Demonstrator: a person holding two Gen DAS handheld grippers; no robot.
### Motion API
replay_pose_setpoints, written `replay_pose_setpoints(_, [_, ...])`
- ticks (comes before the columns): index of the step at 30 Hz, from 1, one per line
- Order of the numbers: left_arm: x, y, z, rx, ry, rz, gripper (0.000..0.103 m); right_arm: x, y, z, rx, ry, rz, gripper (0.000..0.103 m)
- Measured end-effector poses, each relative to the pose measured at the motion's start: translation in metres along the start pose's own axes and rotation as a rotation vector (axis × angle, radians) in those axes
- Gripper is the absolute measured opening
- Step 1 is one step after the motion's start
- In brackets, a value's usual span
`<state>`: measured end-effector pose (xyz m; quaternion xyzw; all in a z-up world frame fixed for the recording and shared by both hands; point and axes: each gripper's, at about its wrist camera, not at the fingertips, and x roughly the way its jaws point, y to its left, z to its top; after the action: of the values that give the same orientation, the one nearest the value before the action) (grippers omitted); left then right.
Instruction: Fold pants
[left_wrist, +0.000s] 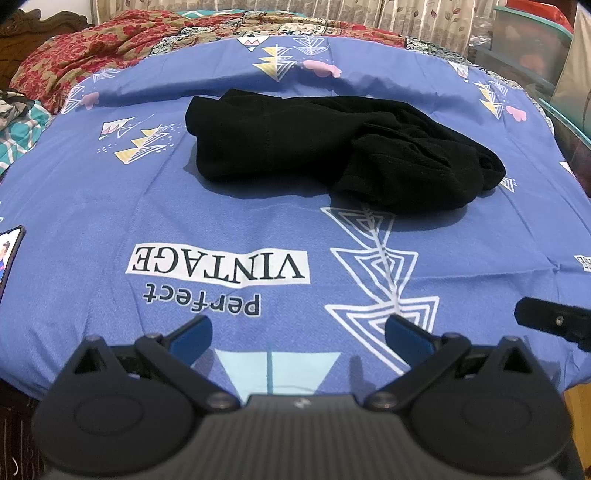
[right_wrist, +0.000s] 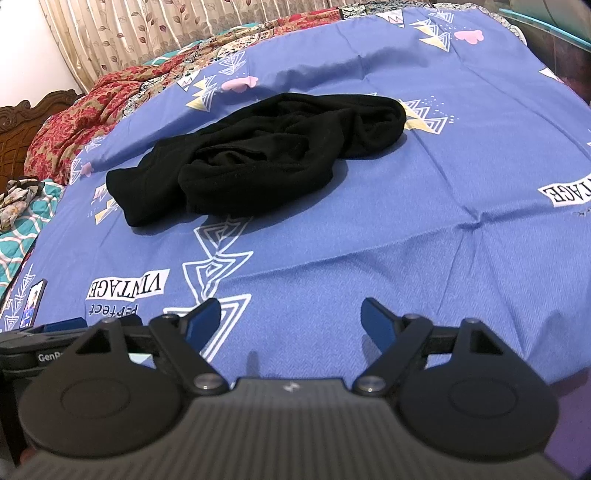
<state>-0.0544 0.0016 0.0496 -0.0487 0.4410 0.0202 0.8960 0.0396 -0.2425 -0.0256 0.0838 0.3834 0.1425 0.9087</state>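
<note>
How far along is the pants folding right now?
Nothing looks done: the black pants lie crumpled in a heap on the blue bedsheet. Nothing is in hand: the left gripper and right gripper are both open, short of the cloth. Left: spread the pants flat, then fold them.

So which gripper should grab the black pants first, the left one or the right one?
Probably the left hand-held gripper. It points almost straight at the crumpled black pants on the blue bedsheet. From the right hand-held gripper they lie off to the left. Both are open and empty, apparently equally far.
</note>
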Motion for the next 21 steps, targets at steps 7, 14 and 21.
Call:
replay_pose_setpoints(7, [0.0002, -0.0005, 0.0003, -0.001, 0.000, 0.000, 0.103, 0.0002, 0.0000, -0.0011, 0.004, 0.002, -0.001, 0.083])
replay_pose_setpoints(14, [0.0005, -0.0044, 0.0004, 0.000, 0.000, -0.004, 0.103, 0.0002, -0.0001, -0.0011, 0.004, 0.004, 0.000, 0.082])
replay_pose_setpoints(21, [-0.0009, -0.0029, 0.0032, -0.004, -0.011, -0.010, 0.103, 0.0017, -0.0019, 0.0018, 0.005, 0.000, 0.003, 0.076])
